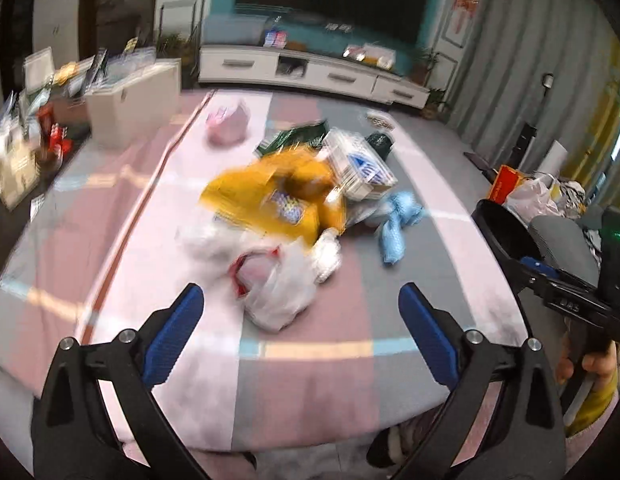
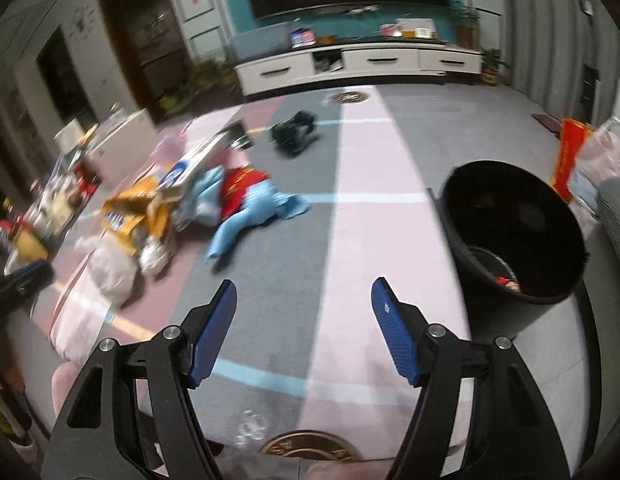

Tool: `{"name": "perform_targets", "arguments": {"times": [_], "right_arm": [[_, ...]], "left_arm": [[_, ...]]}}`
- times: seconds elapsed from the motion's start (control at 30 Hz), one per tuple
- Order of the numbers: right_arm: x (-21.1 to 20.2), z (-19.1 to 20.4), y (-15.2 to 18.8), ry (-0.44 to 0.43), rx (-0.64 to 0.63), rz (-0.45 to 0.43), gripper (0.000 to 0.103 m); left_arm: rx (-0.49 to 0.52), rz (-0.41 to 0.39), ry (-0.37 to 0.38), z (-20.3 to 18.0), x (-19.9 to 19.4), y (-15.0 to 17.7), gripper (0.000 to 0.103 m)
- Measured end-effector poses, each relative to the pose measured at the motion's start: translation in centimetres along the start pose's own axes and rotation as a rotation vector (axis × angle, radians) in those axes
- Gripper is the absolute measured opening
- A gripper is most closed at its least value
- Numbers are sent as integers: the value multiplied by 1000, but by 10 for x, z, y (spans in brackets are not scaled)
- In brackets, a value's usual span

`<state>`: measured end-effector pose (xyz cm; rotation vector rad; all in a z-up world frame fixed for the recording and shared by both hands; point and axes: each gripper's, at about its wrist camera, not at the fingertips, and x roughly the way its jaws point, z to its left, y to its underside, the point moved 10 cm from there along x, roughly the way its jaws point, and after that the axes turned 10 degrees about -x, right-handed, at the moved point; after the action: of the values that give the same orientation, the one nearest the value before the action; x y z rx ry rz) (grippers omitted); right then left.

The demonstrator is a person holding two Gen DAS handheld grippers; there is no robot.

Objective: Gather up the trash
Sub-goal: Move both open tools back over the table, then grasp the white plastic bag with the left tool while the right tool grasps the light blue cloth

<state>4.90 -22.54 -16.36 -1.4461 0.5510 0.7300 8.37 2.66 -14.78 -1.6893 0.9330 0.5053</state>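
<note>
A blurred heap of trash lies mid-mat: a yellow bag (image 1: 270, 196), a white plastic bag (image 1: 282, 292), a blue wrapper (image 1: 397, 224), a white printed box (image 1: 361, 168) and a green bag (image 1: 298, 136). A pink bag (image 1: 228, 124) lies apart, farther back. My left gripper (image 1: 301, 292) stands open just short of the white bag, holding nothing. My right gripper (image 2: 304, 285) is open over bare mat, with the heap (image 2: 150, 216) to its left and a black bin (image 2: 513, 232) to its right. Some trash sits in the bin's bottom.
The pink, grey and white patchwork mat (image 2: 365, 232) carries everything. A dark bundle (image 2: 294, 132) lies farther back. A white TV cabinet (image 1: 310, 72) lines the far wall. Boxes and clutter (image 1: 42, 136) crowd the left side, bags (image 1: 537, 192) the right. A hand (image 1: 589, 364) holds the right gripper.
</note>
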Motion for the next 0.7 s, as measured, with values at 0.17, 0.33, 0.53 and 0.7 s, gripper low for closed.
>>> {"name": "perform_targets", "arguments": {"times": [0.17,0.33,0.53,0.7], "right_arm": [[7,16,5,-4,-33,23,73],[13,18,5,1,-33,40,74],[23,18,5,5,-34,63,74],[31,17,3,10,-34,74,74]], "left_arm": [[-54,33,-4,20,19,6,98],[-70,0,-25,20,38,-3,98],[-58,3,-63,22,71,-11,84],[-100,43,-38,32,81,-6,37]]}}
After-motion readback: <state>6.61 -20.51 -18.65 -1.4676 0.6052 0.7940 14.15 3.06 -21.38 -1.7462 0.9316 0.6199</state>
